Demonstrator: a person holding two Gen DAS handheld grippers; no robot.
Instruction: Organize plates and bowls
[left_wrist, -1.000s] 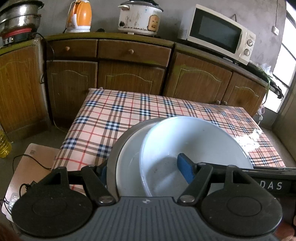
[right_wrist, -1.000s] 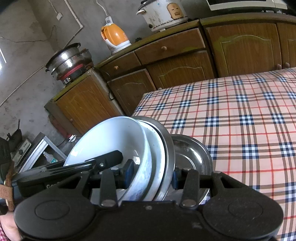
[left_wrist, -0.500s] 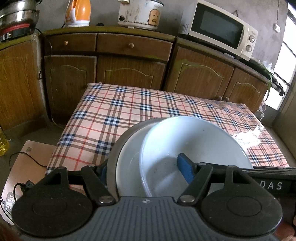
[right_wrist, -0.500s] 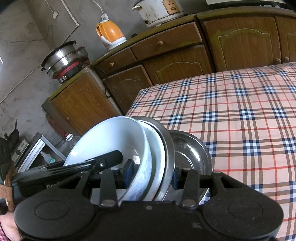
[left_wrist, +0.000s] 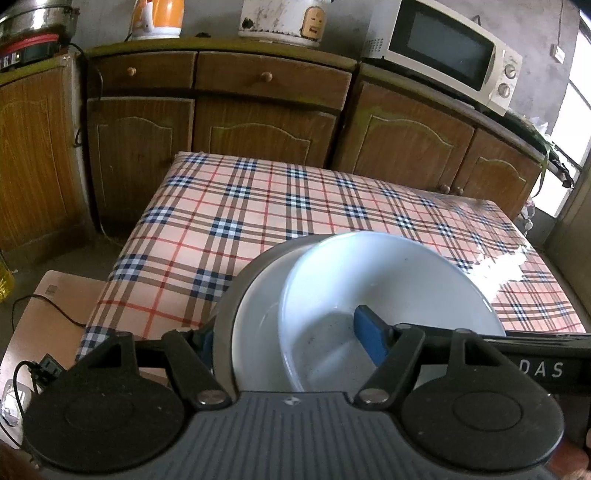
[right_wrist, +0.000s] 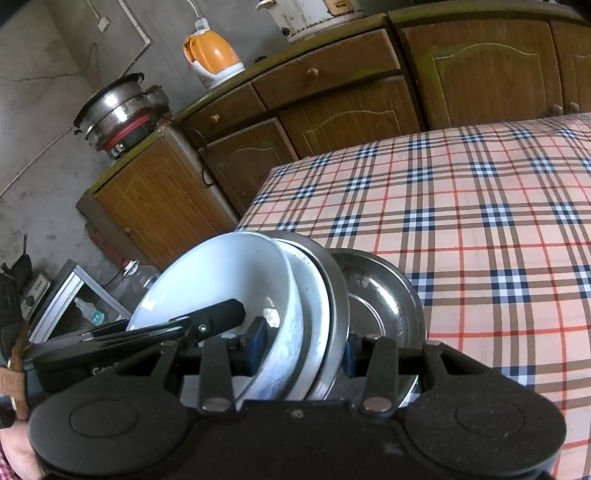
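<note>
I have the stack of bowls (left_wrist: 388, 280) clamped from both sides, my left gripper (left_wrist: 291, 339) and right gripper (right_wrist: 301, 350) each closed on it, above the near edge of the checked table (left_wrist: 258, 206).

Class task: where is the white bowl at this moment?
In both wrist views the white bowl sits innermost in a tilted stack with a metal plate, clamped by both grippers above the checked tablecloth's near edge.

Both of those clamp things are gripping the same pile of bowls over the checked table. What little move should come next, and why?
Probably lower it gently onto the tablecloth. The left gripper and right gripper both clamp the nested stack: white bowl, a second white dish and steel plate, with a smaller steel dish behind. It looks tilted and seemingly unsupported; the cloth ahead is bare.
</note>
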